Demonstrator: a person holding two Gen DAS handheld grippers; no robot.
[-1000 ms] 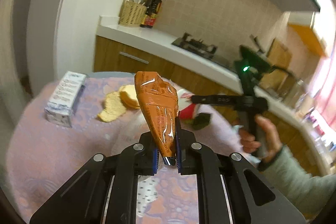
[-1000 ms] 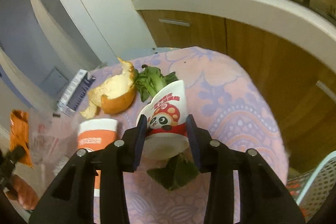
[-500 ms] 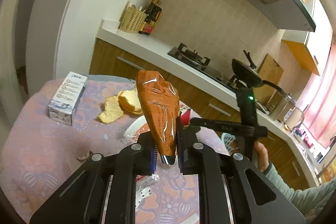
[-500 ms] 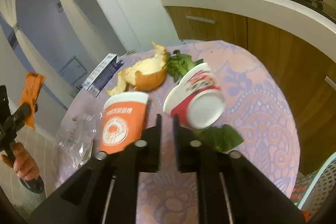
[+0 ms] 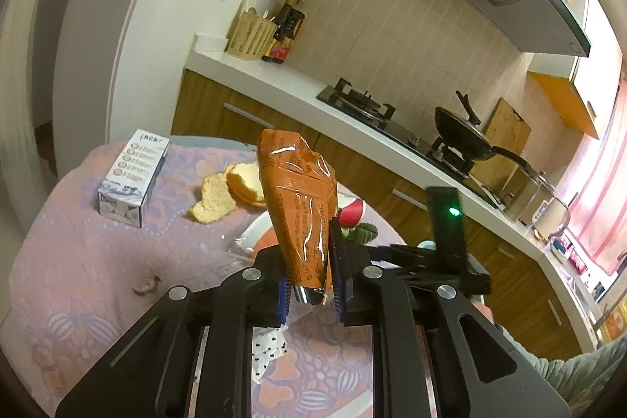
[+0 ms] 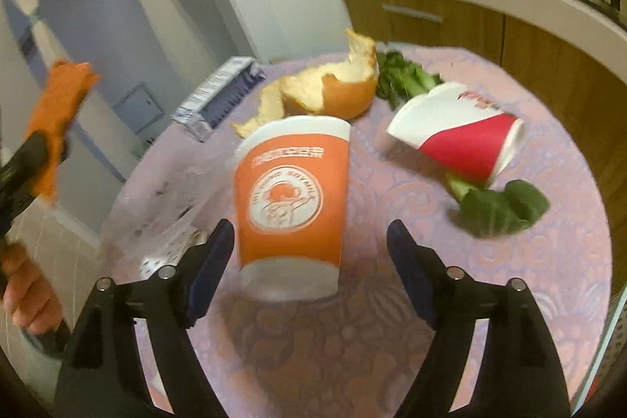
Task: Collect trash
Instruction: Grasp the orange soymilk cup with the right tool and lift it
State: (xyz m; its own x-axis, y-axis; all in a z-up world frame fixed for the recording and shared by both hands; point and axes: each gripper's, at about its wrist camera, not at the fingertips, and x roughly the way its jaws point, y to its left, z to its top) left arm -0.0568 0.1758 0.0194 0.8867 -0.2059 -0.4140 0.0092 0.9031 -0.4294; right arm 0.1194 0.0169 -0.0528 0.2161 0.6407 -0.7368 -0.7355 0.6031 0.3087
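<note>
My left gripper (image 5: 311, 263) is shut on an orange snack wrapper (image 5: 299, 198) and holds it upright above the table; the wrapper also shows at the left of the right wrist view (image 6: 57, 112). My right gripper (image 6: 309, 245) is open, its jaws on either side of an upright orange paper cup (image 6: 294, 198), not touching it. A red and white paper cup (image 6: 458, 132) lies on its side to the right. Orange peel (image 6: 329, 93), green leaves (image 6: 501, 202) and a clear plastic bag (image 6: 156, 206) lie on the round table.
A blue and white carton (image 5: 133, 175) lies at the table's far left. The table has a purple patterned cloth (image 6: 548, 261). A kitchen counter (image 5: 298, 85) with a basket, bottles, stove and pan runs behind. A white basket edge (image 6: 615, 332) shows at the right.
My right gripper let go of the red and white cup, which now lies on its side, shut briefly, then opened around the orange cup. My left gripper kept hold of the wrapper.
</note>
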